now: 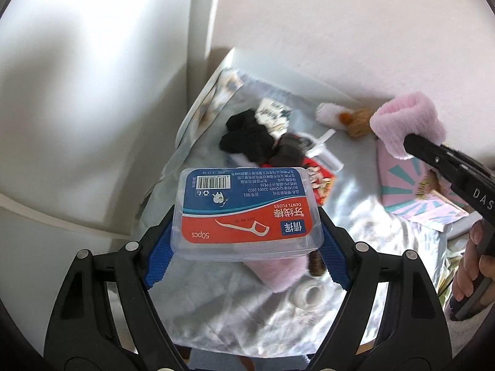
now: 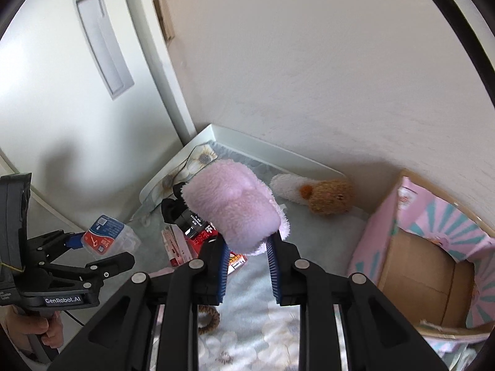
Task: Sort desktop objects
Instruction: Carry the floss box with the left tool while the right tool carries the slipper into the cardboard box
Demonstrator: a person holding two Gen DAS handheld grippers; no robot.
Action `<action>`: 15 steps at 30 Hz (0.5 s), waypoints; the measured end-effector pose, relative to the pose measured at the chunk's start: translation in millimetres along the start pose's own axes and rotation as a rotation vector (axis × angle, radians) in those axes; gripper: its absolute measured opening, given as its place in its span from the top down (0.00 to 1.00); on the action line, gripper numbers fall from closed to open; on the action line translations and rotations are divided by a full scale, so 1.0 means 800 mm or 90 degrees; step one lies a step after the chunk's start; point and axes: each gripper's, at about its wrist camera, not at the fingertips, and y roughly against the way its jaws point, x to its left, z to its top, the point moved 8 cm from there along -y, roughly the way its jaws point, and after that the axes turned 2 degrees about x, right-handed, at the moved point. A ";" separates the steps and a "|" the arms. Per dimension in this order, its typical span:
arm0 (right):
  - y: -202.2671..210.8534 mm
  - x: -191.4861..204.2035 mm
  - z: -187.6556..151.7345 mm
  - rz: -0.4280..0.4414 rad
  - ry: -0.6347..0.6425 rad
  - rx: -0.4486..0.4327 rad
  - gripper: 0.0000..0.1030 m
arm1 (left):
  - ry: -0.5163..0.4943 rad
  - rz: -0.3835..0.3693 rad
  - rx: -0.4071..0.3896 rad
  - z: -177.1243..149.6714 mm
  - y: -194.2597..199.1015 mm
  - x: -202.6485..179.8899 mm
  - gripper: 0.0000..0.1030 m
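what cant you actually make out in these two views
- Left wrist view: a pink fuzzy item and a brown ring lie mostly behind the floss box held by the left gripper.
- Right wrist view: the pink plush in the right gripper covers much of the black item and red packet.
- Right wrist view: the pink box runs off the right edge; its bottom is hidden.

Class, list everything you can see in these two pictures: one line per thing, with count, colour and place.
floss box: 1, clear with red-blue label, held in left gripper
fluffy cloth: 1, pink, held in right gripper
plush toy: 1, brown and white, by the wall
cardboard box: 1, pink outside, open, on the right
black cloth: 1, black, mid-table
hair tie: 1, brown, near edge
tape roll: 1, white, near edge
left gripper: black, blue pads
right gripper: black, blue pads
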 end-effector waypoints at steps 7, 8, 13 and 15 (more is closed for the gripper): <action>0.065 -0.046 -0.014 -0.030 -0.064 -0.031 0.80 | -0.045 -0.012 -0.042 0.028 0.041 -0.056 0.22; 0.075 -0.054 -0.017 -0.037 -0.071 -0.036 0.80 | -0.054 -0.015 -0.049 0.032 0.047 -0.067 0.22; 0.126 -0.097 -0.030 -0.072 -0.115 -0.061 0.79 | -0.104 -0.039 -0.076 0.047 0.068 -0.130 0.22; 0.146 -0.115 -0.036 -0.086 -0.129 -0.072 0.79 | -0.124 -0.049 -0.080 0.050 0.071 -0.157 0.22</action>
